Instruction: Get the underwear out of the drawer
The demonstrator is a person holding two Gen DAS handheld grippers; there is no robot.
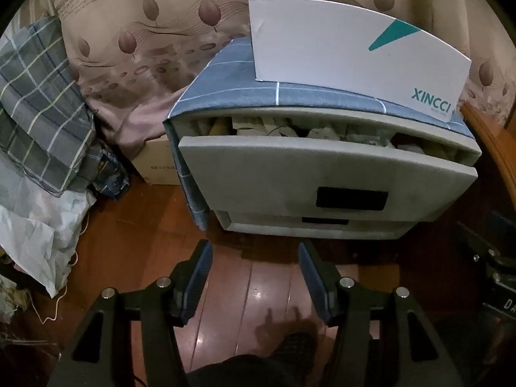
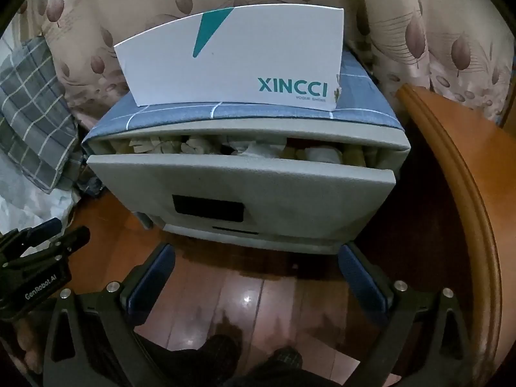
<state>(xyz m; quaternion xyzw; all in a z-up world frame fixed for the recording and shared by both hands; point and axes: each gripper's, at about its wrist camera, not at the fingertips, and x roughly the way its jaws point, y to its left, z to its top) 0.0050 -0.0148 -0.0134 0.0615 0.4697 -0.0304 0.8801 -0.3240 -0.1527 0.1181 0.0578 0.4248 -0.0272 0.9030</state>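
Pale crumpled underwear fills the top drawer, which is pulled partly out of a small grey cabinet under a blue checked cloth. On top stands a white box reading "XINCCI". Bare wooden floor lies in front. The left tool is partly open and the right tool wide open, both empty, near the drawer front.

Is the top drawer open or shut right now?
Partly open: the top drawer front stands out from the cabinet, and pale folded clothes show in the gap behind it.
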